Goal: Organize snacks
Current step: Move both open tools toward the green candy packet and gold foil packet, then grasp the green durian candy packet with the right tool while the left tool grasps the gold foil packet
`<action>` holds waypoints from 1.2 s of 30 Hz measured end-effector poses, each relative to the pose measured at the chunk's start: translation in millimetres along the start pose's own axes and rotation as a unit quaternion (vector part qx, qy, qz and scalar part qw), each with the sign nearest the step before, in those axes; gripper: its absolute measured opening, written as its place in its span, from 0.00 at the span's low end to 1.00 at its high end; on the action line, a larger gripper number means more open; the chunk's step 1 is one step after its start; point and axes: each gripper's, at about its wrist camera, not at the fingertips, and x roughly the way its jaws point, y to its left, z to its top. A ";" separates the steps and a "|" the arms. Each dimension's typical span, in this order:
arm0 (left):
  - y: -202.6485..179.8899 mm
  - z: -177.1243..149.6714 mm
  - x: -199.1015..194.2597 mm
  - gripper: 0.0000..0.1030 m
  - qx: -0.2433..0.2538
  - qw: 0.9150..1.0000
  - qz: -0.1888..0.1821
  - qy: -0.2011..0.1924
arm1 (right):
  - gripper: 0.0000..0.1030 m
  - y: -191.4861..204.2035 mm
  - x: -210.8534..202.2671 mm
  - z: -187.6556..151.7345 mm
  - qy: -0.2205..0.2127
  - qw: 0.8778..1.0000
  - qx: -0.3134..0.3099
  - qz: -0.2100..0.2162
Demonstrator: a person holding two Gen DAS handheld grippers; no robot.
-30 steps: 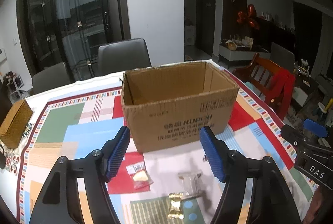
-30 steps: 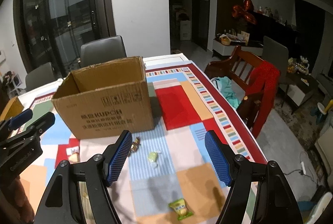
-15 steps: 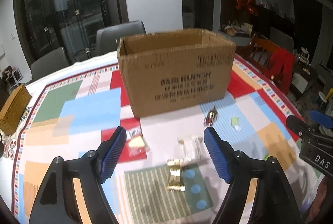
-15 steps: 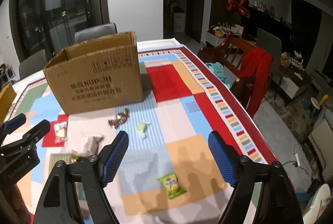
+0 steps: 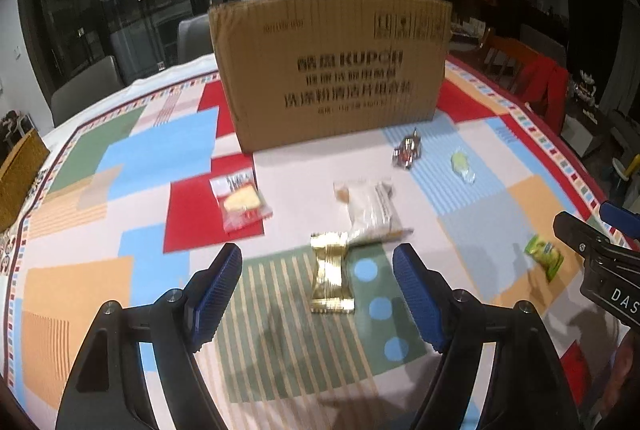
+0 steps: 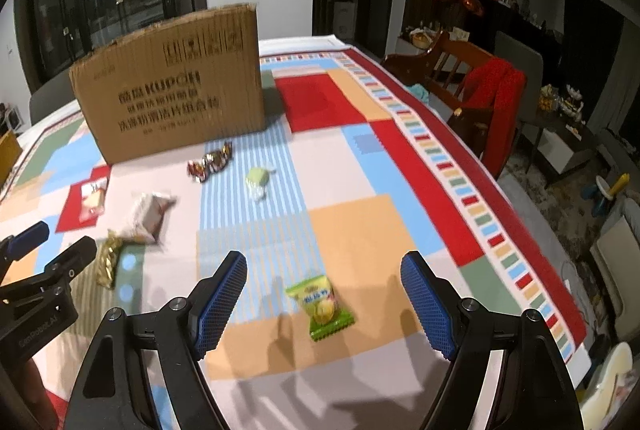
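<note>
Snacks are scattered on the table (image 5: 472,198) before the cardboard box (image 5: 332,70), with the gold packet (image 5: 331,278) framed by the released left tongs (image 5: 318,294) and the green packet (image 6: 320,300) by the released right tongs (image 6: 324,304), presumably for pickup.

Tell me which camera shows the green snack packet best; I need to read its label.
The right wrist view: the green snack packet lies whole, close and central between that gripper's open jaws. The left wrist view shows it only small and blurred near the right edge.

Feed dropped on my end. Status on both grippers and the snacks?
Left hand-held gripper open over gold packet. Right hand-held gripper open over green packet. Six snacks loose before box. Nothing blocking.
</note>
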 end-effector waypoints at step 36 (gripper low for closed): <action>-12.2 -12.3 42.5 0.25 0.000 0.999 0.001 0.041 | 0.50 -5.8 39.6 -24.1 0.056 0.998 0.014 0.018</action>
